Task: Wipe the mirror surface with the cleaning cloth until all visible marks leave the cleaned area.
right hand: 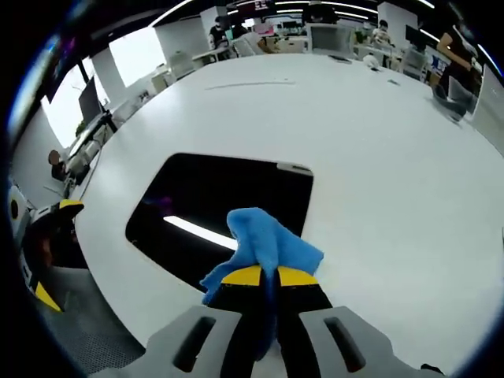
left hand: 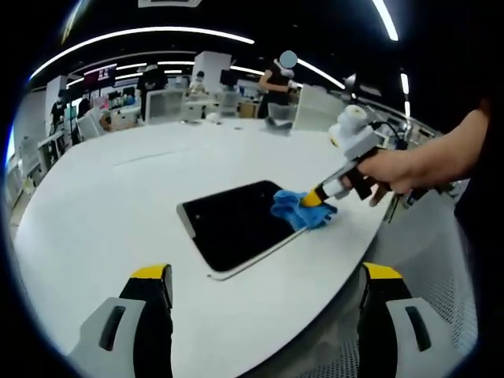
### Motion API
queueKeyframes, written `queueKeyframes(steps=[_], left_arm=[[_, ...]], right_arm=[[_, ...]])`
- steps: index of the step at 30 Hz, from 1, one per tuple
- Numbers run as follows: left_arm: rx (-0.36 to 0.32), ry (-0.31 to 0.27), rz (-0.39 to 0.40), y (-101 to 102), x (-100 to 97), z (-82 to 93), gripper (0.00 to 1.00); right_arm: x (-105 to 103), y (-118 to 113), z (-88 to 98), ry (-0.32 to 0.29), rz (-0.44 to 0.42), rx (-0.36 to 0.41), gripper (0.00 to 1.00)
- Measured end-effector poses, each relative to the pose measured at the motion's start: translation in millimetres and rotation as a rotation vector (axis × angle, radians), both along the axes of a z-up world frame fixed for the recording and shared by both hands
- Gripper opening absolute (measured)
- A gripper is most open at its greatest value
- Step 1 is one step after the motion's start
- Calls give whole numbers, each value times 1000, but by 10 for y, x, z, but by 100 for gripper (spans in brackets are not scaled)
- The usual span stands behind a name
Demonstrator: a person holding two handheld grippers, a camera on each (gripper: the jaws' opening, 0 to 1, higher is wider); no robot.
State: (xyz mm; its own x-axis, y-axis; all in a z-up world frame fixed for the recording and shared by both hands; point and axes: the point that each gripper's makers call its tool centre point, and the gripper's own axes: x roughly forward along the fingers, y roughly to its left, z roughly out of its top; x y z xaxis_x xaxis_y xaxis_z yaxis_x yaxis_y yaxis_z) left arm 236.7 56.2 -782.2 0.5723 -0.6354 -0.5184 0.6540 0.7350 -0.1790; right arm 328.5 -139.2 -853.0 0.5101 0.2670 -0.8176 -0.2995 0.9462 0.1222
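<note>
Worktop (left hand: pixel 118 205): white, broad, rounded at its near edge; carried the mirror and the cloth.

Mirror (left hand: pixel 232 224): flat, rectangular, dark-faced with a pale rim, lying on the worktop near the rounded edge. In the right gripper view its surface (right hand: pixel 213 205) reflected a bright strip of ceiling light. No marks could be made out on it at this size.

Cleaning cloth (left hand: pixel 301 208): blue, bunched, resting on the corner of the mirror nearest the right tongs and overlapping the mirror's edge onto the worktop. In the right gripper view the cloth (right hand: pixel 264 244) rose in a crumpled peak just ahead of the jaw tips.

Right tongs (right hand: pixel 264 276): yellow-tipped jaws closed together on the cleaning cloth, its fold pinched between them. In the left gripper view the same tongs (left hand: pixel 313 198) came in from the right, held by a hand (left hand: pixel 394 169), tips pressed down into the cloth at the mirror.

Left tongs (left hand: pixel 268 276): jaws wide apart, nothing between them, held above the near worktop edge, well apart from the mirror.

Background: desks, monitors and several people standing (left hand: pixel 277 83) beyond the worktop; ceiling light strips above.
</note>
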Motion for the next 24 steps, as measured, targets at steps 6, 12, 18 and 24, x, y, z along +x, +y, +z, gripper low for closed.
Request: queueKeyframes(steps=[6,12,18,24], left_arm=[[0,2,-2,-4,-4,-5,99],[5,0,-1,6,-1,-8,99],[2,2,2,8,1,-8,99],[4,4,0,5,1,-14,99]], right_arm=[[112,4,-4,-6,2,-21,0],[208,-5,-2,-6,-6,-23,0],[330,-5,1,2,-20,-17,0],[456,-15,-3,8,-36,-6,0]])
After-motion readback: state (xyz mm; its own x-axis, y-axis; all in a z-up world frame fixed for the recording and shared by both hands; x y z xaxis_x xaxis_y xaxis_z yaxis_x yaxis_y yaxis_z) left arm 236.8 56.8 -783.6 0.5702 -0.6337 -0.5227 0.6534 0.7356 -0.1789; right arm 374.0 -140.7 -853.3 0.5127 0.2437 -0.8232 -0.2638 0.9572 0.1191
